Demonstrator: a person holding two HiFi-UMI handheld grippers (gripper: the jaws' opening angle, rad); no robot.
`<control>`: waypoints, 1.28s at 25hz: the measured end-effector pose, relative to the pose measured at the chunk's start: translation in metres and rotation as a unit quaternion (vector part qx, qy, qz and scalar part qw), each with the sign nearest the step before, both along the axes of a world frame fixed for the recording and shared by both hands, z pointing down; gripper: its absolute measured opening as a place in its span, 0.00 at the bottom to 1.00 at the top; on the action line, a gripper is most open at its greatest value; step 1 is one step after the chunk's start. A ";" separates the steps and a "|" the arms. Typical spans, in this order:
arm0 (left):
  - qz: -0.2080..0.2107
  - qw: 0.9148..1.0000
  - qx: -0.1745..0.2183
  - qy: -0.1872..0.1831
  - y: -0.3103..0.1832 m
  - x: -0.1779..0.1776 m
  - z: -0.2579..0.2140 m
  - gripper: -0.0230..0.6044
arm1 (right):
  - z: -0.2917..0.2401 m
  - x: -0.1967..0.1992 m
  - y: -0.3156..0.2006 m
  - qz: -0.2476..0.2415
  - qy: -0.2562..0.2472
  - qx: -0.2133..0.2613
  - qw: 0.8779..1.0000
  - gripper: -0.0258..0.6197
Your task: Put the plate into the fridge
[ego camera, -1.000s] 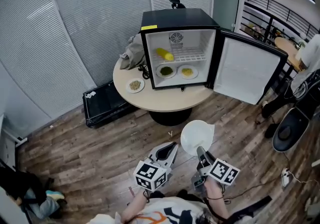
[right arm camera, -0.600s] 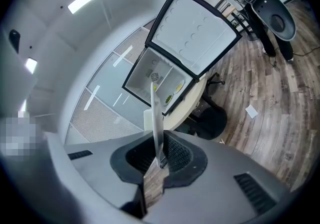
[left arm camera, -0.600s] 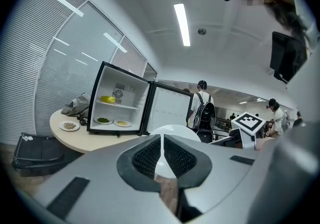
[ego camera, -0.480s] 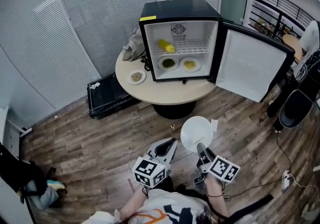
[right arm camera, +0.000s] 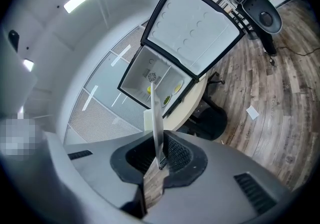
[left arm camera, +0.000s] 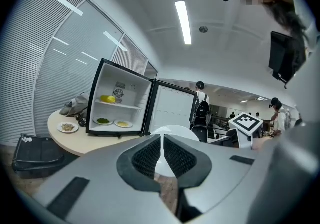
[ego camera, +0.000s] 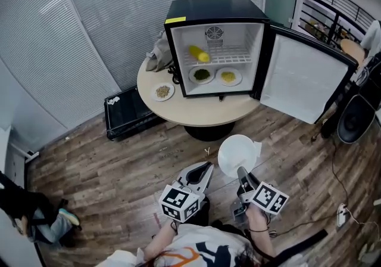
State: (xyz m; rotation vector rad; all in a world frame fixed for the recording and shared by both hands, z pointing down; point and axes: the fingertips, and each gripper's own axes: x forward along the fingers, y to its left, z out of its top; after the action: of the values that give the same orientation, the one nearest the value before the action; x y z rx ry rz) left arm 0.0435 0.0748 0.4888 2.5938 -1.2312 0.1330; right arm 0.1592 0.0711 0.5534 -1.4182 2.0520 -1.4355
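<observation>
A white plate (ego camera: 237, 154) hangs over the wooden floor, and my right gripper (ego camera: 241, 173) is shut on its near rim. In the right gripper view the plate (right arm camera: 157, 113) shows edge-on, clamped between the pads. My left gripper (ego camera: 205, 168) is beside it on the left, shut with nothing in it; in its own view the jaws (left arm camera: 162, 143) stand nearly together. The black fridge (ego camera: 215, 51) stands open on a round table (ego camera: 202, 112), its door (ego camera: 306, 75) swung to the right. Inside are a yellow item (ego camera: 199, 53) on the shelf and two plates of food (ego camera: 202, 74) below.
A small plate of food (ego camera: 162, 91) and a grey cloth (ego camera: 157, 57) lie on the table left of the fridge. A black case (ego camera: 128, 118) sits on the floor by the table. Office chairs (ego camera: 356, 118) stand at the right. A person's legs (ego camera: 41, 221) show at lower left.
The view has shifted a little, so the fridge and table sit slightly lower and nearer. The right gripper keeps its hold on the plate; both grippers stay low in the view.
</observation>
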 end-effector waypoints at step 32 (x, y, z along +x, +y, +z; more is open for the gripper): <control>0.066 0.998 0.007 0.023 -0.238 -0.094 -0.005 0.08 | -0.008 -0.079 -0.206 0.088 0.005 -0.012 0.996 0.10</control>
State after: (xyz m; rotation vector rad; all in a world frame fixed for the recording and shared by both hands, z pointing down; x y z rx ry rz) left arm -0.0503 -0.1629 0.4837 2.6734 -1.0497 0.0915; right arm 0.0806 -0.1350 0.5453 -1.5764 1.8679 -1.3866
